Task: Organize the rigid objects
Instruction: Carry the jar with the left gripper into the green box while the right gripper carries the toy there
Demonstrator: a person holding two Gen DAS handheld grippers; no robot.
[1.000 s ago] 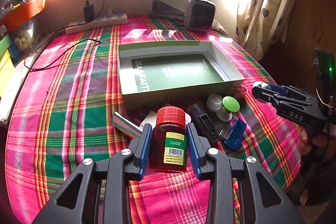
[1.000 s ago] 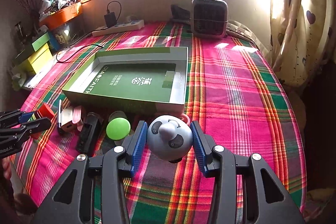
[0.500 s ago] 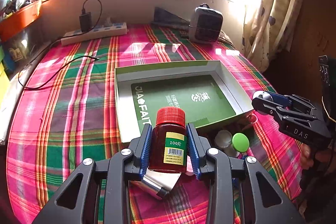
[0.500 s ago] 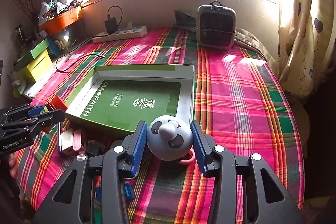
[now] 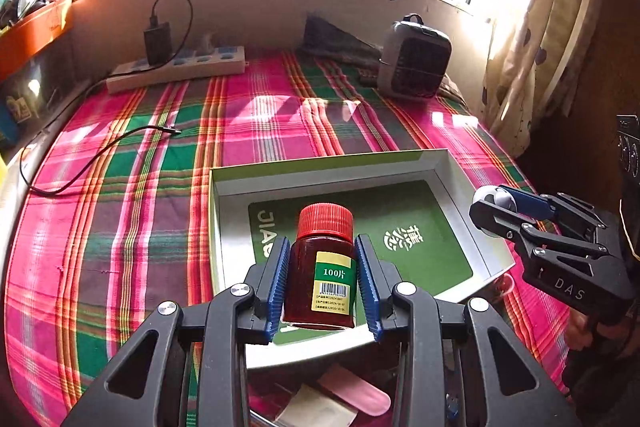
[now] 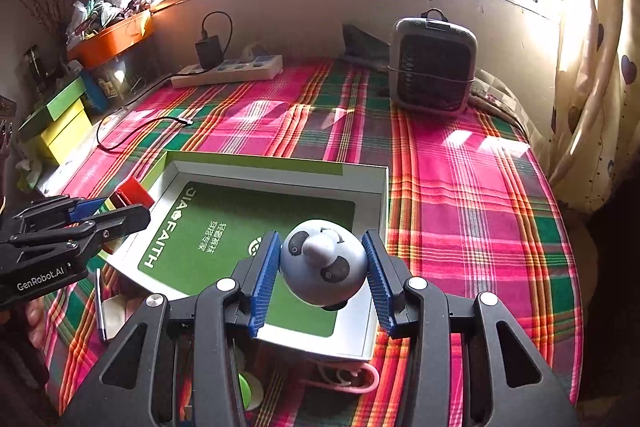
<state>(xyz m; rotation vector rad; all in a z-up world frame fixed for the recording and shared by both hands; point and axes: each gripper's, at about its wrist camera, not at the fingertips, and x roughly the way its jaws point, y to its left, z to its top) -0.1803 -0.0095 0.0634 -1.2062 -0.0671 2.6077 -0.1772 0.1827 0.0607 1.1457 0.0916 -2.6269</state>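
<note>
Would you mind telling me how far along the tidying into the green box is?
Nothing lies in the green box yet. In hand: the left gripper holds the red-capped bottle and the right gripper the panda ball, both over the box. Left: the pink item and green lid outside.

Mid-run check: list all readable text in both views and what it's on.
"100片": label of the red-capped bottle; its barcode lines are too small.
"JIA FAITH": floor of the green box; Chinese print beside it is unclear.
"DAS": right gripper.
"GenRobot.AI": left gripper.

red-capped brown bottle point(image 5: 320, 279), grey-blue panda ball point(image 6: 322, 263), pink-green plaid cloth point(image 5: 140, 207)
</note>
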